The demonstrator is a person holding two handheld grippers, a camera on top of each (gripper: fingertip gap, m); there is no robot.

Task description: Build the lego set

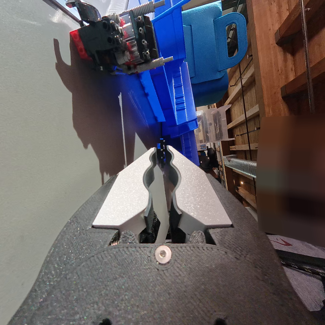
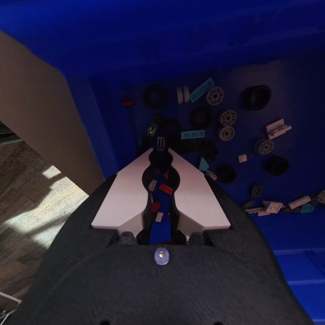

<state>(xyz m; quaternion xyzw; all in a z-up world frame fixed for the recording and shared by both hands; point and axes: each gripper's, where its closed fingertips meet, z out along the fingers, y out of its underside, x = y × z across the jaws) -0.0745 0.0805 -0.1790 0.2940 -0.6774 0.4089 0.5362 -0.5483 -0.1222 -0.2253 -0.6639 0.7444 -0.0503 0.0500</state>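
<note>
Right claw deep in the bin, grille piece pinched at its tip.

Left view: my left claw [image 1: 161, 154] is nearly closed on a small black part; the half-built model [image 1: 116, 40] stands far ahead on the white worktop [image 1: 35, 140], against the blue bin [image 1: 168, 52].
Right view: my right claw [image 2: 161, 149] nips a small grille piece [image 2: 160, 143] lengthwise; loose wheels [image 2: 214, 96] lie rightward on the bin floor.

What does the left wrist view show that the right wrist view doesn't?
Only the left wrist view shows the partly built lego model standing on the white table beside the bin, with wooden shelving behind. Only the right wrist view shows the bin's inside: loose pieces such as black tyres, spoked wheel hubs and teal plates. Both show the blue bin, and each view's own gripper, left and right, nipping a small dark piece.
</note>
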